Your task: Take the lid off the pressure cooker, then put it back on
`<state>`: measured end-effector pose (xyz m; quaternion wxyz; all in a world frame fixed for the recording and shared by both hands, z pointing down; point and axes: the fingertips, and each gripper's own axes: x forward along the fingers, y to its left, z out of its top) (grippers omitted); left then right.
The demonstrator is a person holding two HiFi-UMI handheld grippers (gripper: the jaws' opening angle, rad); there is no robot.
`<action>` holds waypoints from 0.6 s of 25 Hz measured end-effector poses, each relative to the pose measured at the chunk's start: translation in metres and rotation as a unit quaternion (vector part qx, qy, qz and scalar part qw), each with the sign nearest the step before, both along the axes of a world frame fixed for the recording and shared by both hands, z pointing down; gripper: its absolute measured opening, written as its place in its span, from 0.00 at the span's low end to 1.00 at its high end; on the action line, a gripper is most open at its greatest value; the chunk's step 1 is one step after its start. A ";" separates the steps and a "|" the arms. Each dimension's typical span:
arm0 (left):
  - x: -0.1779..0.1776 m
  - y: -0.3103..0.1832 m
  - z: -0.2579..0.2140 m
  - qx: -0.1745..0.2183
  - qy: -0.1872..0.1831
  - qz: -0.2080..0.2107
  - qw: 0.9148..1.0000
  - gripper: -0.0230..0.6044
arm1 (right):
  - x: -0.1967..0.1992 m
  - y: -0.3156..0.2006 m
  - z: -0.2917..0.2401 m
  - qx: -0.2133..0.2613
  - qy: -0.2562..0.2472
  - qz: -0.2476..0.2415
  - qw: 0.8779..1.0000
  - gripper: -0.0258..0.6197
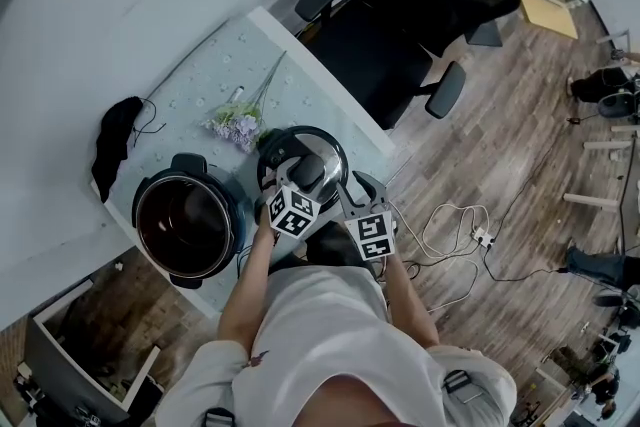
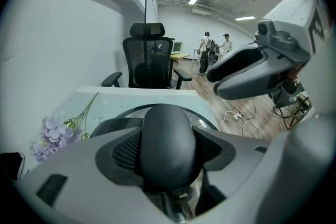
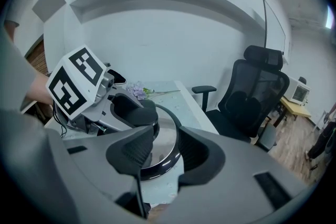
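The pressure cooker's pot [image 1: 185, 220] stands open, without its lid, at the table's near left. To its right the steel lid [image 1: 325, 150] rests on the table [image 1: 210, 75]. My left gripper [image 1: 303, 173] is shut on the lid's black handle [image 2: 167, 139], and the knob fills the space between its pads [image 2: 123, 152]. My right gripper [image 1: 362, 187] hovers at the lid's near right rim. It is open, with nothing between its jaws [image 3: 165, 152]; the lid's shiny top [image 3: 167, 136] shows through the gap.
A sprig of purple flowers [image 1: 240, 120] lies just behind the lid. A black cloth [image 1: 115, 140] hangs at the table's left edge. A black office chair [image 1: 400, 25] stands beyond the table, and cables [image 1: 450, 235] trail on the wooden floor to the right.
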<state>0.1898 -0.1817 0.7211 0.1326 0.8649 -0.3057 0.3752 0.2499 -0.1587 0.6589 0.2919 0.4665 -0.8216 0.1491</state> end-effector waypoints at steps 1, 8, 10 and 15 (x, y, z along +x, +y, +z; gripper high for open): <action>0.000 0.000 0.001 0.000 -0.001 0.000 1.000 0.50 | 0.000 0.001 -0.001 0.001 0.000 0.001 1.000 0.28; -0.005 -0.001 -0.006 -0.006 -0.002 -0.015 1.000 0.60 | -0.004 0.010 -0.006 0.009 0.000 0.009 1.000 0.28; -0.008 0.000 -0.012 -0.002 0.002 -0.017 1.000 0.60 | -0.005 0.013 -0.007 0.011 -0.001 0.011 1.000 0.28; -0.012 0.009 -0.027 0.007 0.013 -0.021 1.000 0.59 | -0.005 0.023 -0.009 0.012 -0.003 0.018 1.000 0.28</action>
